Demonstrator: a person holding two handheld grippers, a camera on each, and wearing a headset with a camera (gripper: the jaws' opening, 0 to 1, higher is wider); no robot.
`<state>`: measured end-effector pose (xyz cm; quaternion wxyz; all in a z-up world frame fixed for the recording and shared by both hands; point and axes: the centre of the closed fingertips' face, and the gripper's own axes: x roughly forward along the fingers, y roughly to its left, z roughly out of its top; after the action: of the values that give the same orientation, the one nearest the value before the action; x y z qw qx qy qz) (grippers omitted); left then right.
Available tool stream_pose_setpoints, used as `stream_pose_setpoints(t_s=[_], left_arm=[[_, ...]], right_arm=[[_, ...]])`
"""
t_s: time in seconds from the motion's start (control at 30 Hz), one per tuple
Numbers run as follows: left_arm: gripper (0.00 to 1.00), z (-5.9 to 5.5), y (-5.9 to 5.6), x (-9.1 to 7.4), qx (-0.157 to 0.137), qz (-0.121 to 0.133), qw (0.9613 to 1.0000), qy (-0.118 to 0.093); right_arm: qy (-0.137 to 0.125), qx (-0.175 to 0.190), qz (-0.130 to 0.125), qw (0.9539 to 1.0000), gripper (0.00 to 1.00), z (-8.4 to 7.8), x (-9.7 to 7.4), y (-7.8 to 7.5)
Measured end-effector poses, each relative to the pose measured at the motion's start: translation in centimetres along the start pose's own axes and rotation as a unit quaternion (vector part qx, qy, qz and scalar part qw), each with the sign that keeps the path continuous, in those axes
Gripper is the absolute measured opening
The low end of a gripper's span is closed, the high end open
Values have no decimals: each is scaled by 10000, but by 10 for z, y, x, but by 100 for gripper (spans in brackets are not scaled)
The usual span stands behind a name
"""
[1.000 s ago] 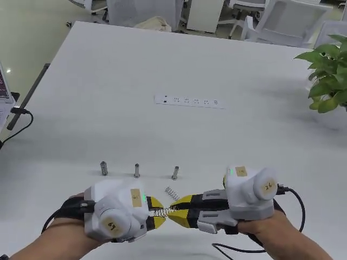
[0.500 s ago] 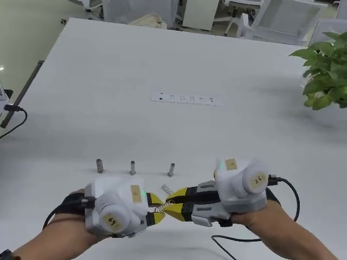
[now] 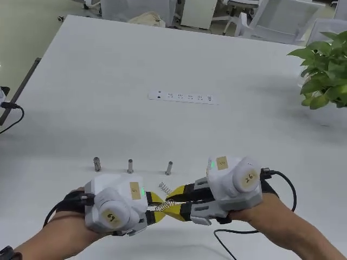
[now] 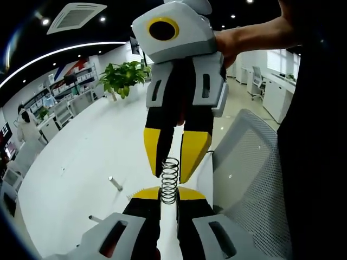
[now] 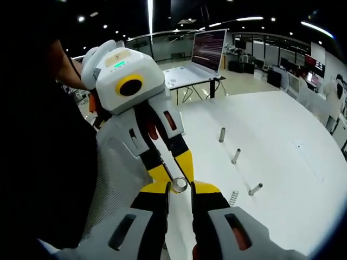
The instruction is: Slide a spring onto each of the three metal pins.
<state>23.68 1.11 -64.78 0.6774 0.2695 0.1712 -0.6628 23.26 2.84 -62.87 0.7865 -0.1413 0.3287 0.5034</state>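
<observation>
As the left claw [image 3: 155, 208] and right claw [image 3: 174, 208] stay nose to nose, each pinching one end of a spring [image 4: 169, 180], the three metal pins [image 3: 130, 166] stand bare: threading not begun

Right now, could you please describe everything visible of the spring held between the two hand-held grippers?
The spring is a small, bright metal coil with open, evenly spaced turns. It is held above the white table, one end pinched by the left hand-held gripper, the other by the right hand-held gripper, spanning their yellow tips.
</observation>
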Motion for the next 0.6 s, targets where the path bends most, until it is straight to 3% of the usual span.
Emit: stream_pose_setpoints(t_s=[0.23, 0.6], left_arm=[[2, 0, -3, 1, 25, -65, 10000, 3], [2, 1, -10, 5, 126, -192, 9997, 53]], right_arm=[[315, -368, -20, 9988, 16, -6, -2, -2], [727, -930, 118, 9929, 17, -14, 2, 5]])
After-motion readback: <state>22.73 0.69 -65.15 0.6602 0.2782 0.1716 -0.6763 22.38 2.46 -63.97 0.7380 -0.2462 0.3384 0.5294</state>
